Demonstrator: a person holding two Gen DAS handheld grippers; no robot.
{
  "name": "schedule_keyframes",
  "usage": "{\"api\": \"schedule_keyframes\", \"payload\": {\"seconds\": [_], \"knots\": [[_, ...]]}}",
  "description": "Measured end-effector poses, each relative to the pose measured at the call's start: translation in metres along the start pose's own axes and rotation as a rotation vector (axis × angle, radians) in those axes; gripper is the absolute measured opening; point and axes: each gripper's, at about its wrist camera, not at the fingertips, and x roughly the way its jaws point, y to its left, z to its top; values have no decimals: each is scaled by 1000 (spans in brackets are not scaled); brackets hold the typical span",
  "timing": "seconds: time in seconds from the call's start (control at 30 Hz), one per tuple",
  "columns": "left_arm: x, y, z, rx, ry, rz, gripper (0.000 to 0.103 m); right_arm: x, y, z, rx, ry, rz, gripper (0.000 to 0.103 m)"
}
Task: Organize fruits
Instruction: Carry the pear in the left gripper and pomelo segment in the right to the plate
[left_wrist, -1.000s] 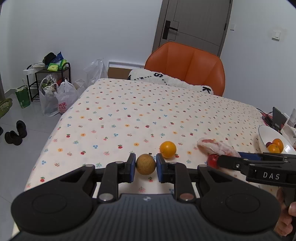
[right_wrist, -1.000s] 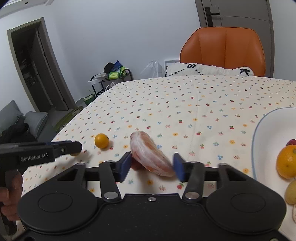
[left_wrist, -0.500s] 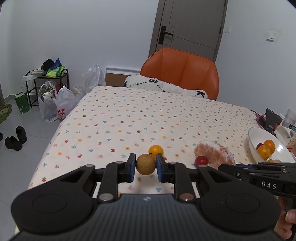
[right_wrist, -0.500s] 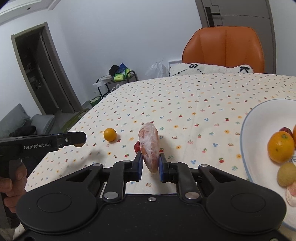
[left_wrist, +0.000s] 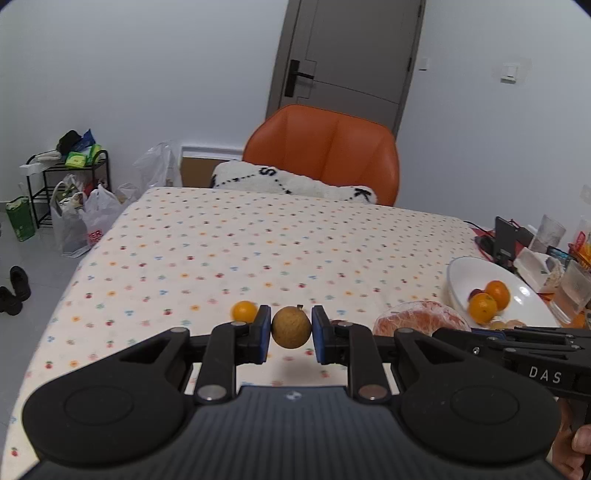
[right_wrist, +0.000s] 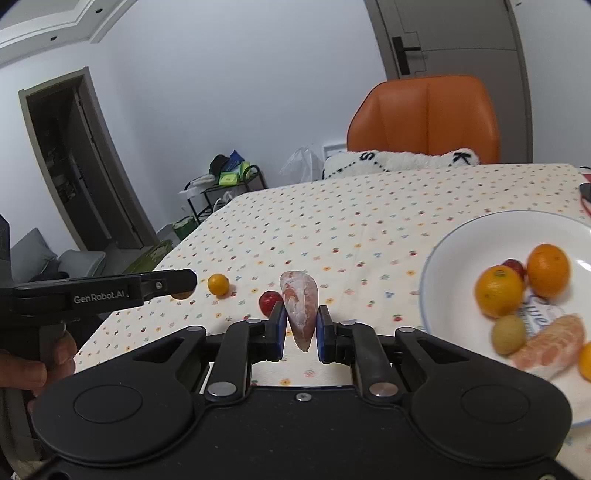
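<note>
Both lifted now: left gripper (left_wrist: 289, 329) fingers holding the brown fruit (left_wrist: 291, 328), right gripper (right_wrist: 302, 327) pinching the wrapped grapefruit wedge (right_wrist: 300, 302), closer to the plate (right_wrist: 476, 236) on the right.

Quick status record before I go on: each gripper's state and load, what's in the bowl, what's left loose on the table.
left gripper: shut on a round brown fruit, held above the tablecloth
right gripper: shut on a peeled citrus wedge, tip pointing down
white bowl: two oranges, a small red fruit, a small greenish-brown fruit, a peeled citrus segment
loose on table: small orange, small red fruit
table: floral cloth
</note>
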Motion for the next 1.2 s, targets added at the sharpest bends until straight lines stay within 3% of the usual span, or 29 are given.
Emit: {"api": "schedule_keyframes", "payload": {"seconds": [0.6, 1.2], "knots": [[3, -55, 6, 59, -15, -98, 22, -54, -27, 2, 27, -113, -74, 14], [19, -107, 8, 116, -10, -191, 22, -94, -78, 0, 103, -188, -213, 14]]}}
